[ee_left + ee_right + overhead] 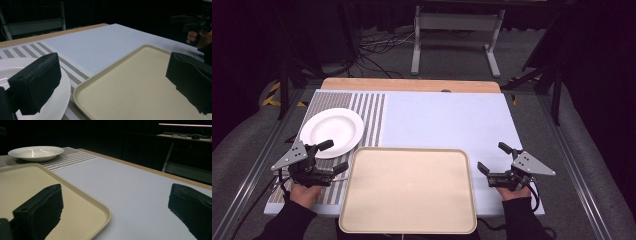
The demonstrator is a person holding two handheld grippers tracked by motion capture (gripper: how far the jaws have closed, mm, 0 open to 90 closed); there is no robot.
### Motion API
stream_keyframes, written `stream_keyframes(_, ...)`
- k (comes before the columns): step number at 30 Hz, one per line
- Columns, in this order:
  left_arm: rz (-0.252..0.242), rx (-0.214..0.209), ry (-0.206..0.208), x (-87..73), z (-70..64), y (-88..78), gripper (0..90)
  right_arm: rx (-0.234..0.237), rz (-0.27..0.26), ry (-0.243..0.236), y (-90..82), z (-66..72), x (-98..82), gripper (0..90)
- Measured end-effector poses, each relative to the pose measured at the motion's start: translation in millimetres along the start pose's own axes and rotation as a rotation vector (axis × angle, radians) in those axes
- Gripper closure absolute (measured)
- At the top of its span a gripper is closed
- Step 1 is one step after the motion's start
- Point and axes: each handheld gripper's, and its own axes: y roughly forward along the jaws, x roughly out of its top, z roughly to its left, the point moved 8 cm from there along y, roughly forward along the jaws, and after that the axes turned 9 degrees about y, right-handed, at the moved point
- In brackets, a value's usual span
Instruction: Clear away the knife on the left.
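Left gripper (333, 156) held spread, lower left; right gripper (491, 159) spread, lower right. Round white ceramic plate (332, 132) untouched; flat beige plastic tray (408, 190) bare. Nothing seen begun.

In front of me a beige tray (408, 190) lies flat on the table, near my edge. It is rectangular with rounded corners and a low raised rim, and nothing is on it. One part of it hangs a little over the near edge of the table. To the left and a bit farther from me sits a white plate (332, 132), round and shallow, with the right side up, also with nothing on it. It rests on a striped mat (369, 112), and its near rim is just beside the far left corner of the tray.
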Motion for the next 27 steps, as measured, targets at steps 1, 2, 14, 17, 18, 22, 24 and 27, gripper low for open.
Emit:
stream_keyframes(1, -0.003, 0.0, 0.016, 2.5, -0.3, -1.5, 1.1, 0.001, 0.0, 0.0, 0.0, 0.0, 0.0, 0.6)
stream_keyframes(2, 0.003, 0.004, 0.027, 3.4, 0.1, -2.9, 2.1, 0.002, -0.002, -0.002, 0.0, 0.2, 0.3, 0.6)
stream_keyframes(14, 0.086, 0.011, 0.102, 9.7, 7.8, -12.5, 4.5, -0.002, 0.003, -0.005, 0.7, 0.3, -0.2, 0.6)
stream_keyframes(17, 0.143, 0.011, 0.119, 7.3, 9.2, -12.9, 4.3, -0.004, 0.01, -0.008, 1.4, 0.2, -1.0, 0.5)
stream_keyframes(18, 0.164, 0.011, 0.134, 6.6, 10.3, -13.2, 4.4, -0.004, 0.01, -0.008, 1.6, 0.1, -1.1, 0.5)
stream_keyframes(22, 0.246, 0.015, 0.18, 6.6, 13.2, -16.5, 4.6, 0.0, 0.015, -0.009, 2.8, 0.6, -2.1, 0.4)
stream_keyframes(24, 0.27, 0.015, 0.193, 7.1, 14.2, -18.4, 4.5, -0.001, 0.017, -0.008, 3.3, 0.8, -2.4, 0.4)
stream_keyframes(27, 0.325, 0.015, 0.213, 7.5, 17.9, -23.2, 4.2, -0.001, 0.019, -0.008, 3.4, 0.8, -2.7, 0.4)
